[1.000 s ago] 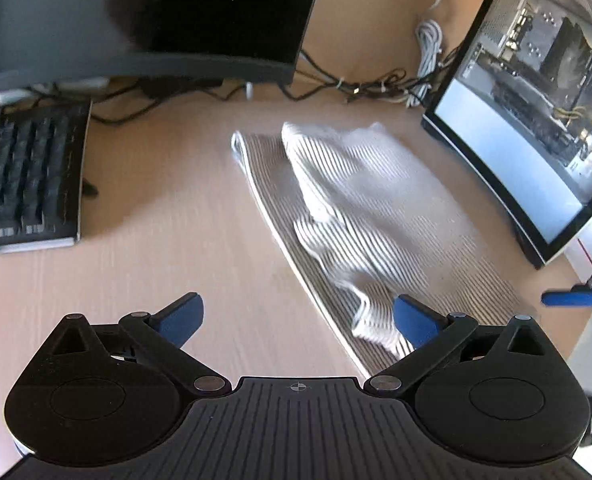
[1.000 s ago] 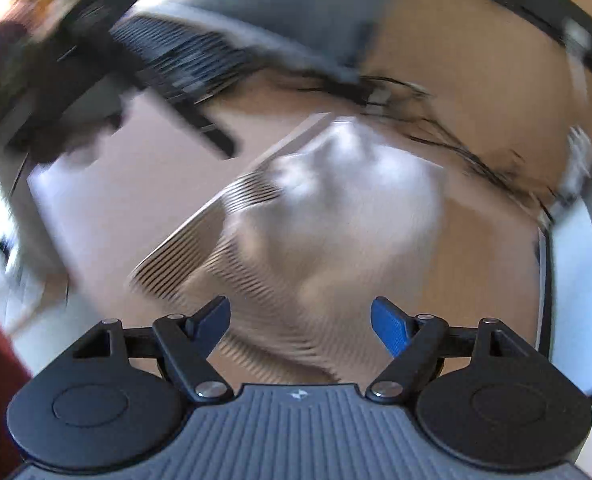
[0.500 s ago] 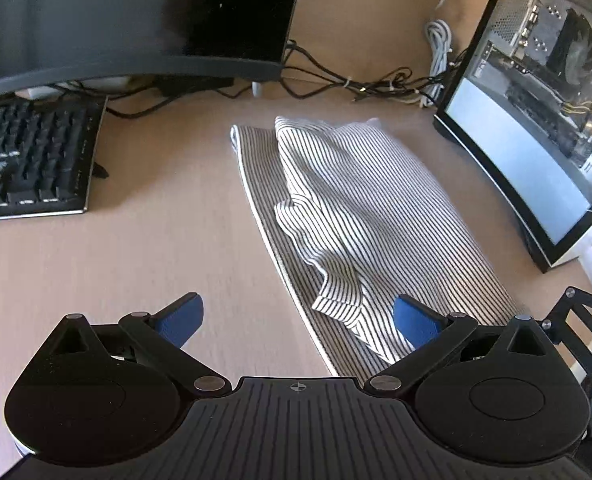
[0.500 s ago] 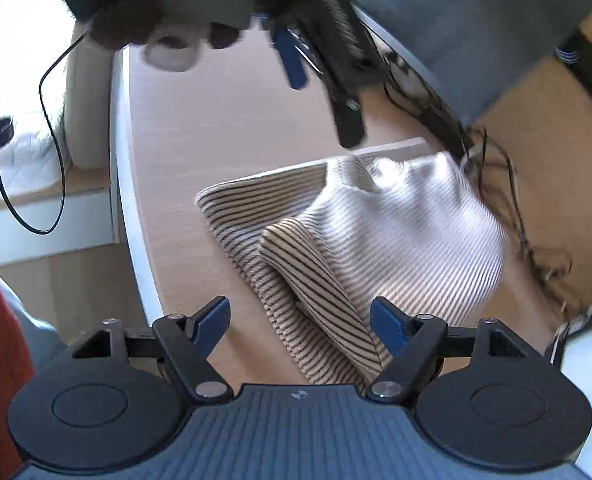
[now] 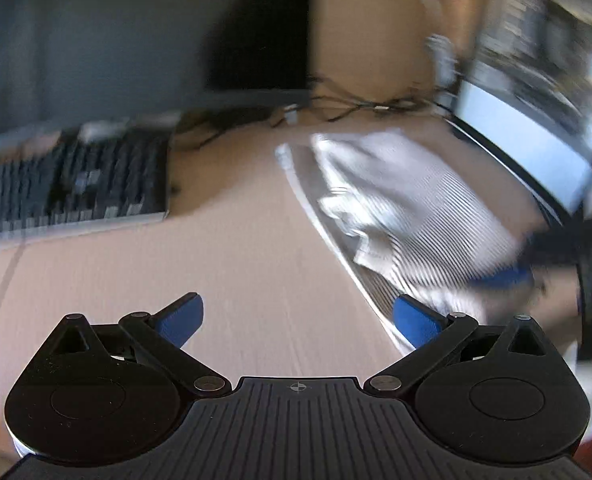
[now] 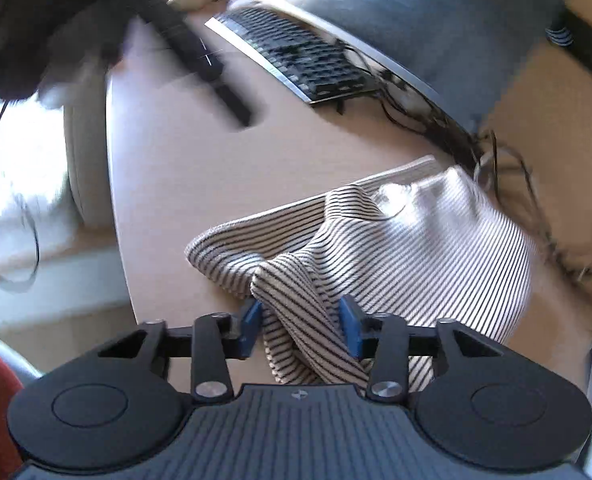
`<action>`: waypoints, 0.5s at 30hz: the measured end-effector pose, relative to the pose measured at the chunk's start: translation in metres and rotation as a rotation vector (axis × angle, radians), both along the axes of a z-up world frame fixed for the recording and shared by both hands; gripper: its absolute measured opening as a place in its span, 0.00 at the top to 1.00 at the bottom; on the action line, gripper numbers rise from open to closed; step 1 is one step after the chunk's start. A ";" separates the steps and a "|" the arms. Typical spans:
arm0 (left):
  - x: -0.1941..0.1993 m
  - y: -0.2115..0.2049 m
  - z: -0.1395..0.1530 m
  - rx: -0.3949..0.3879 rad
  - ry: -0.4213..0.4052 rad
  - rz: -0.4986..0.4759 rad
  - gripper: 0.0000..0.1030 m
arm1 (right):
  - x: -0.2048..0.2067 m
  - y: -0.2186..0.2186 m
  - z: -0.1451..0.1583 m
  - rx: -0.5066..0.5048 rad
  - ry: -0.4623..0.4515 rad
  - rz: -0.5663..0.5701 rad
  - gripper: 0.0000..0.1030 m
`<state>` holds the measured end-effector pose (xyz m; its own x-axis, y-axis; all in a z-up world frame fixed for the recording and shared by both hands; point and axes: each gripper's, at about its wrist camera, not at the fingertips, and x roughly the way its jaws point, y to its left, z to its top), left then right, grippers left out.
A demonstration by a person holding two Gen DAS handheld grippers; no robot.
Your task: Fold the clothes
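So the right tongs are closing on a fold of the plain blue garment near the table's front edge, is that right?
Not quite. The garment is white with thin dark stripes, not plain blue; only the pads are blue. The right wrist view shows the right tongs with a fold between them, having just been closing, near the table's front edge.

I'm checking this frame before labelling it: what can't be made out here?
- Left wrist view: motion blur smears the keyboard keys and the right screen.
- Same view: the right tool is a blur at the shirt; its grip is unreadable there.
- Right wrist view: the shirt fold hides the pad faces, so contact is unclear.
- Same view: the left tool is a dark streak.
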<state>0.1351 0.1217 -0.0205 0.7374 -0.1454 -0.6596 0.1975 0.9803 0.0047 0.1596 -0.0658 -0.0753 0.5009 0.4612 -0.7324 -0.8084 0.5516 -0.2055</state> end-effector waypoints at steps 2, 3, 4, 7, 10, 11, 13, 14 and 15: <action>-0.011 -0.019 0.001 0.119 -0.058 -0.128 0.00 | 0.020 -0.014 0.011 0.107 0.143 -0.099 0.73; -0.013 -0.031 -0.002 0.188 -0.091 -0.211 0.00 | 0.029 -0.021 0.016 0.158 0.210 -0.146 0.75; -0.015 -0.044 -0.005 0.256 -0.123 -0.294 0.00 | 0.039 -0.029 0.020 0.209 0.276 -0.193 0.76; -0.004 -0.073 -0.019 0.380 -0.166 -0.484 0.00 | 0.053 -0.042 0.027 0.289 0.378 -0.256 0.77; 0.016 -0.094 -0.029 0.433 -0.212 -0.617 0.00 | 0.052 -0.042 0.028 0.290 0.385 -0.257 0.77; 0.023 -0.100 -0.032 0.444 -0.226 -0.663 0.00 | 0.050 -0.040 0.029 0.278 0.376 -0.250 0.77; 0.034 -0.107 -0.039 0.466 -0.263 -0.740 0.00 | 0.048 -0.037 0.030 0.254 0.363 -0.239 0.77; 0.039 -0.110 -0.042 0.473 -0.283 -0.779 0.00 | 0.052 -0.036 0.031 0.246 0.368 -0.240 0.76; 0.041 -0.113 -0.045 0.479 -0.301 -0.814 0.00 | 0.056 -0.036 0.031 0.239 0.372 -0.241 0.73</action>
